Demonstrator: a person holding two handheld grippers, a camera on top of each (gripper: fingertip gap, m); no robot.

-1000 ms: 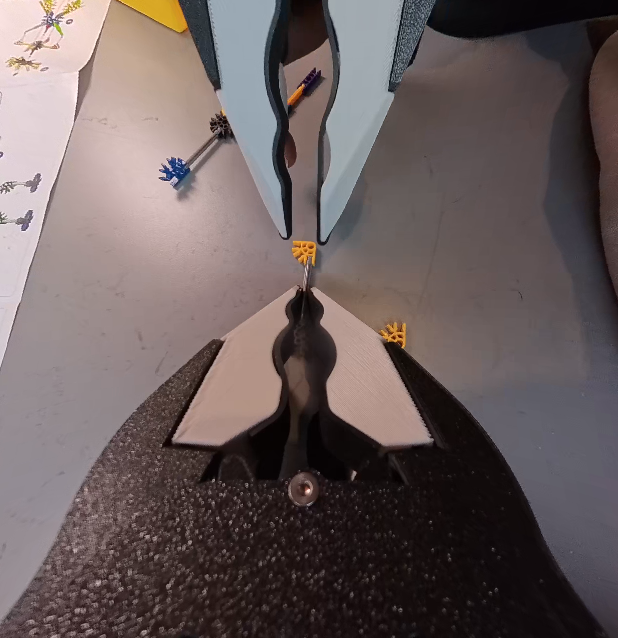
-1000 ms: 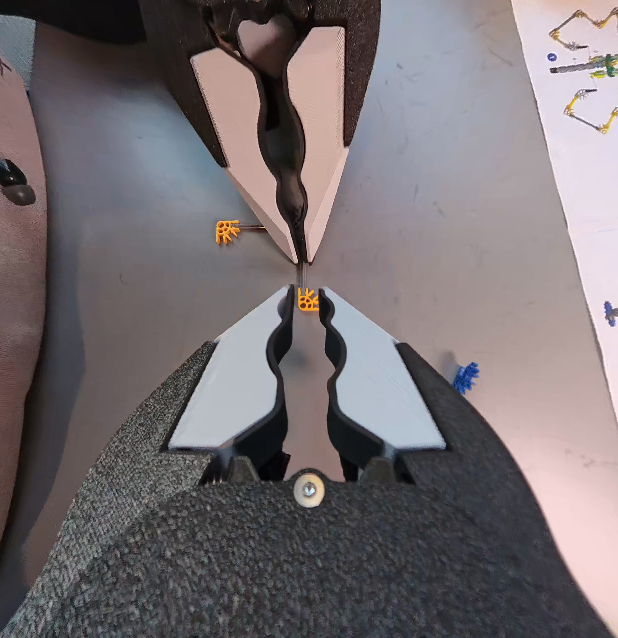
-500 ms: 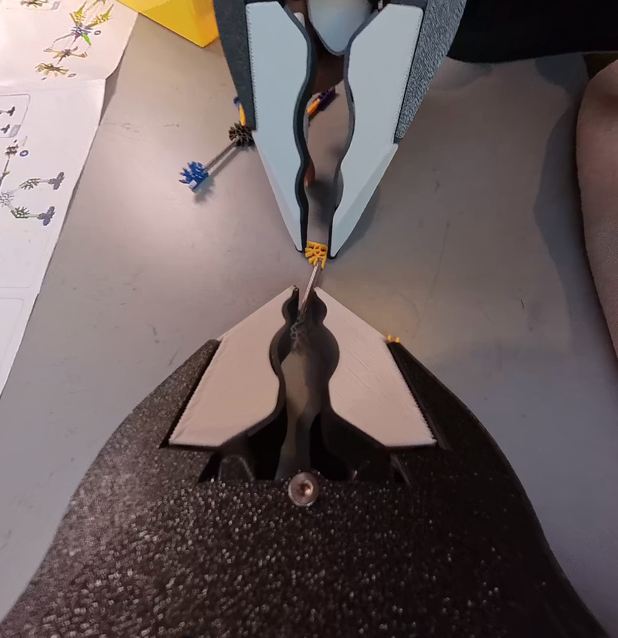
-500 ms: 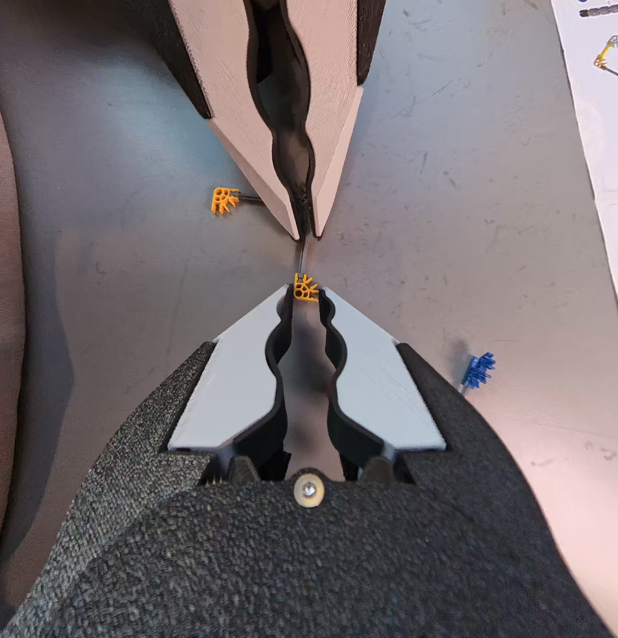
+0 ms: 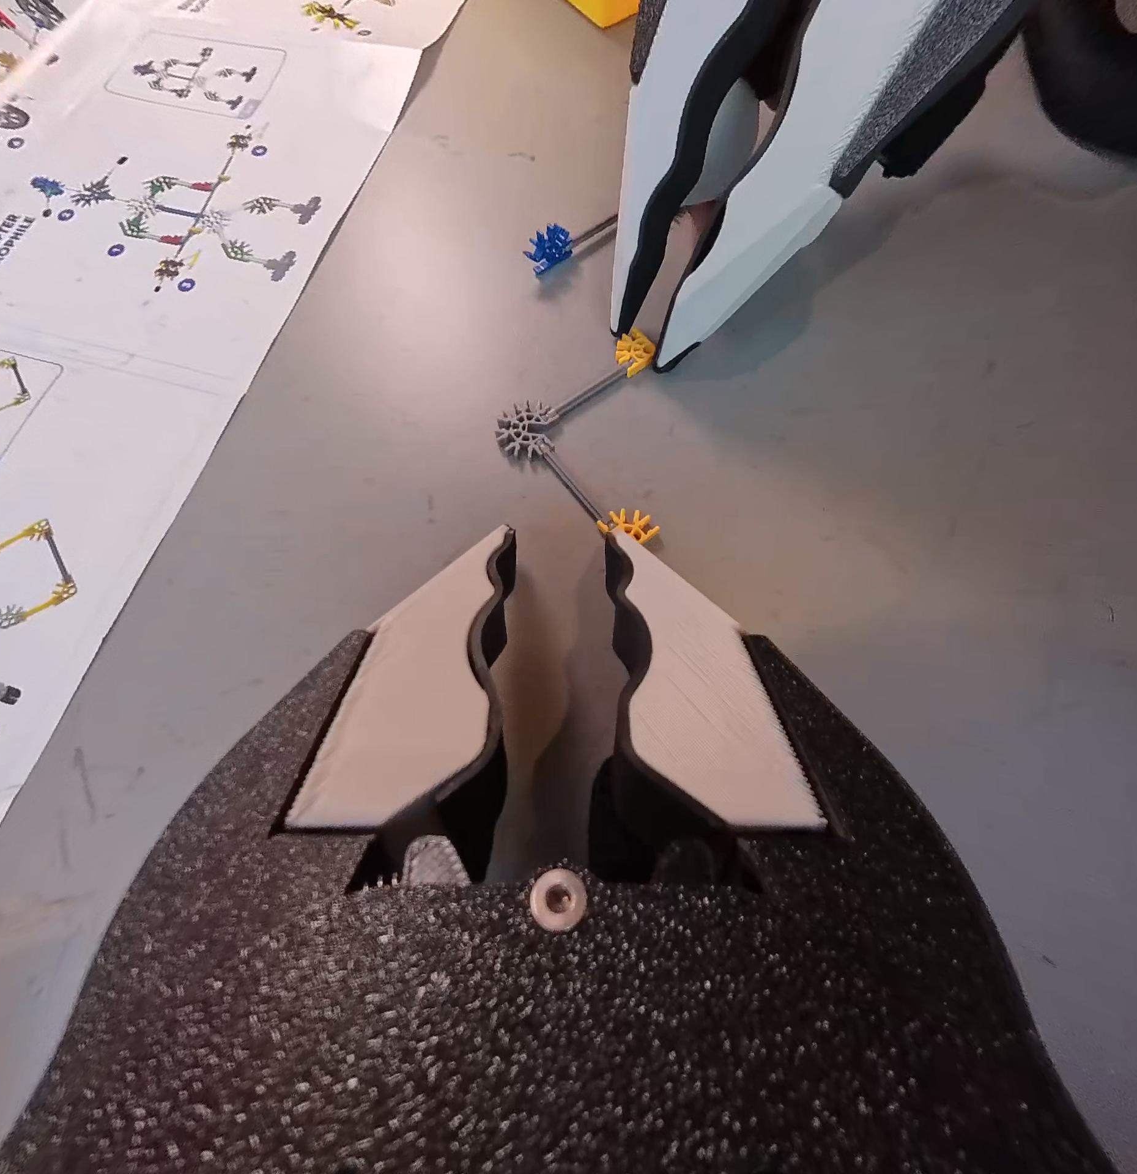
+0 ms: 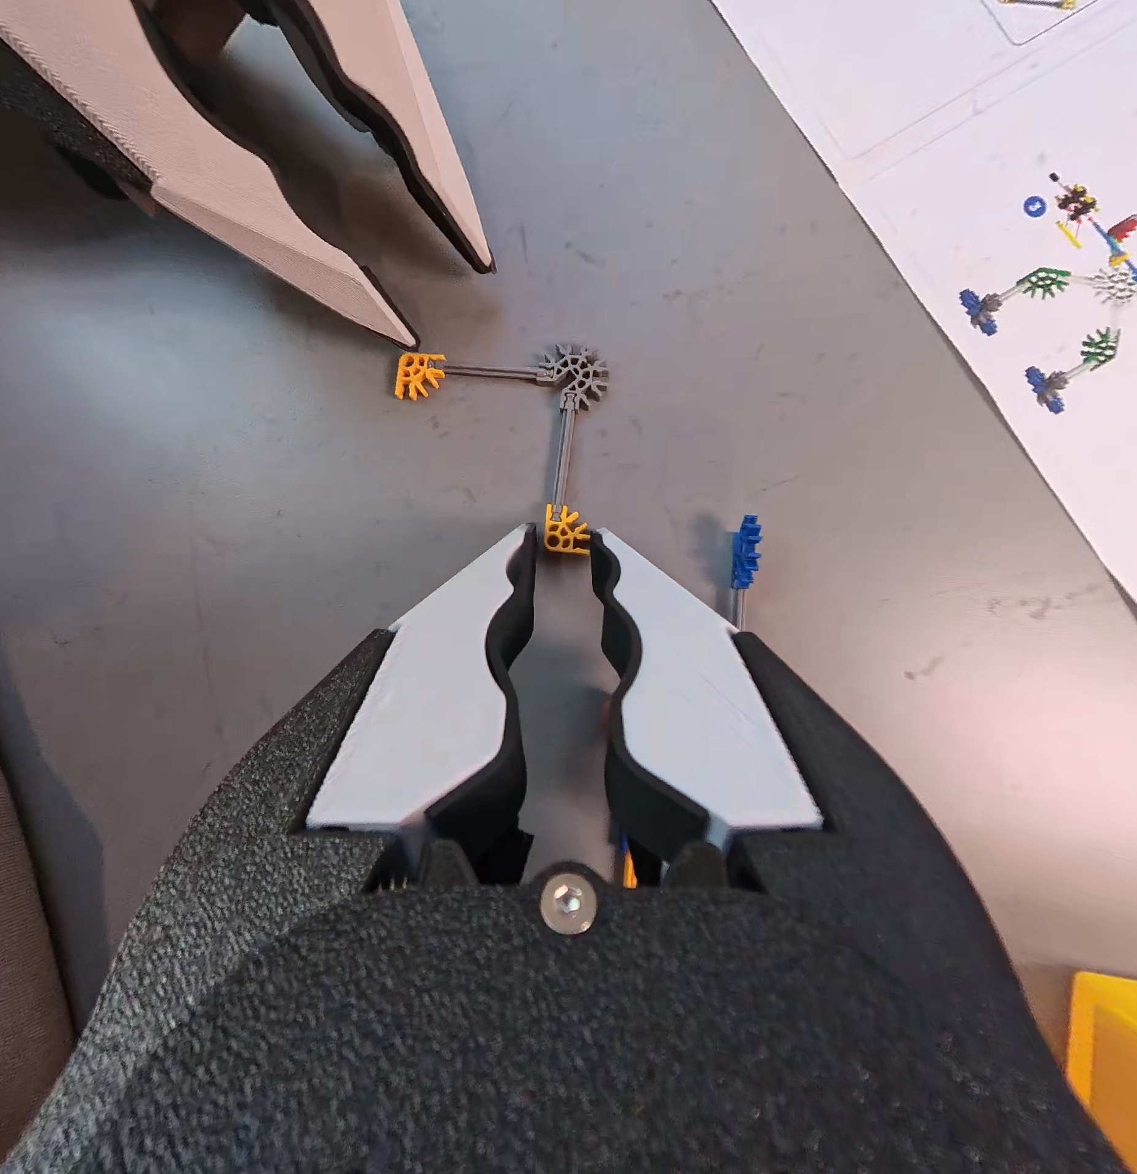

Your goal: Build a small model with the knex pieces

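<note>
Two grippers on a grey worktop point(image 5: 870, 572). Right gripper point(image 6: 560, 537): narrowly parted, tips pinching a yellow connector point(image 6: 564, 529). Left gripper point(image 5: 559, 540): parted, empty, one tip touching a second yellow connector point(image 5: 630, 525). Grey rods join both to a grey hub point(image 5: 525, 429). Blue connector point(image 5: 548, 246) nearby; instruction sheet point(image 5: 140, 305) along the worktop's edge.

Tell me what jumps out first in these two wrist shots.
A small L-shaped assembly lies on the grey table: a grey hub with two thin rods, each ending in a yellow connector. The right tool sits around one yellow connector; the left tool, open, has a tip beside the other. An instruction sheet lies to one side.
</note>
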